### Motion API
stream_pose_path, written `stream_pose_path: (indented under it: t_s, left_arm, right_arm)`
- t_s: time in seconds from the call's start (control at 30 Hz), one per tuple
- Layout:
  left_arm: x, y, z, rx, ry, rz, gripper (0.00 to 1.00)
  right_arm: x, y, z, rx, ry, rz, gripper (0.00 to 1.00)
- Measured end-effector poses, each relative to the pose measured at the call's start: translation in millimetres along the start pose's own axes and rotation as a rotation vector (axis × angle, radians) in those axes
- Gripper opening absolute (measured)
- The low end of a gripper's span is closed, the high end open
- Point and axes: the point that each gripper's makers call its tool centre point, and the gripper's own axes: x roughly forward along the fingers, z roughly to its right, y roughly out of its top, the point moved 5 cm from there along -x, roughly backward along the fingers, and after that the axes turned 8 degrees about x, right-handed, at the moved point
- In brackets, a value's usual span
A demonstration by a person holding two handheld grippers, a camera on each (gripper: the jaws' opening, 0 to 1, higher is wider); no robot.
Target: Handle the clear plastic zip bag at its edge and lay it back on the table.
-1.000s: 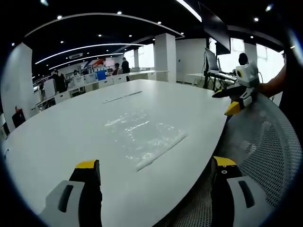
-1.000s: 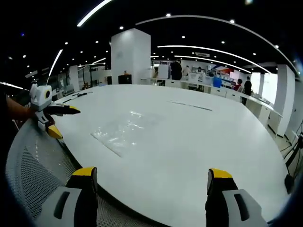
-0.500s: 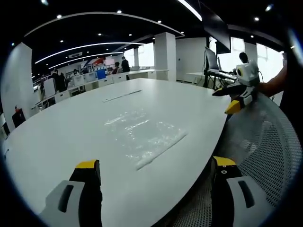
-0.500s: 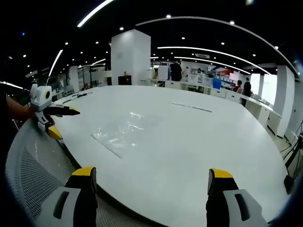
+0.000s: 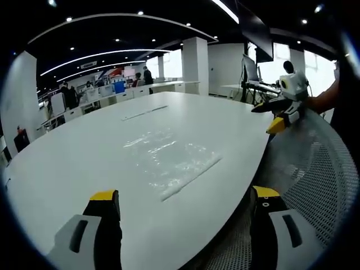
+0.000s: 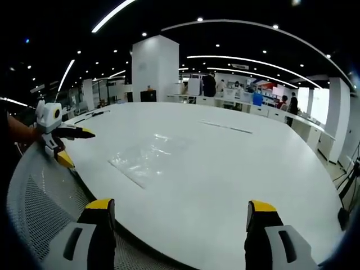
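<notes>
On table (image 5: 67,163): zip bag (image 5: 169,160) flat, ahead of both hand-held grippers, untouched.

Zip bag (image 5: 171,163): flat on the table (image 5: 67,163), near its close edge, between the two grippers; sealed edge on the side nearest the left gripper view.
Left gripper (image 5: 185,225): near end of its own view, jaws wide apart over the table's edge; in the right gripper view it sits at far left (image 6: 64,143), just beyond the rim, well apart from the bag (image 6: 147,157).
Right gripper (image 6: 183,228): low in its own view, jaws spread above the table's near edge; in the left gripper view it stands at far right (image 5: 275,115), off the table.
Mesh chair back (image 5: 315,180): right of the table in the left gripper view; left (image 6: 39,202) in the right gripper view.
Strip (image 5: 144,113): on the table, beyond the bag.
Pillar (image 6: 154,67): behind the table's far edge.
</notes>
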Motion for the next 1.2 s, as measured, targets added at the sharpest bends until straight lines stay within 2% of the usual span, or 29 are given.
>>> stream_pose_path:
  t_s: [0.6,1.2]
  left_arm:
    - [0.3,-3.8,-4.9,-0.005,0.019,-0.013,0.94]
    - [0.7,-4.8,-2.5,0.017,0.000,-0.038,0.95]
  right_arm:
    - [1.1,0.4,2.2,0.008,0.001,0.009,0.97]
    - [0.6,2.0,1.4,0.010,0.000,0.013,0.97]
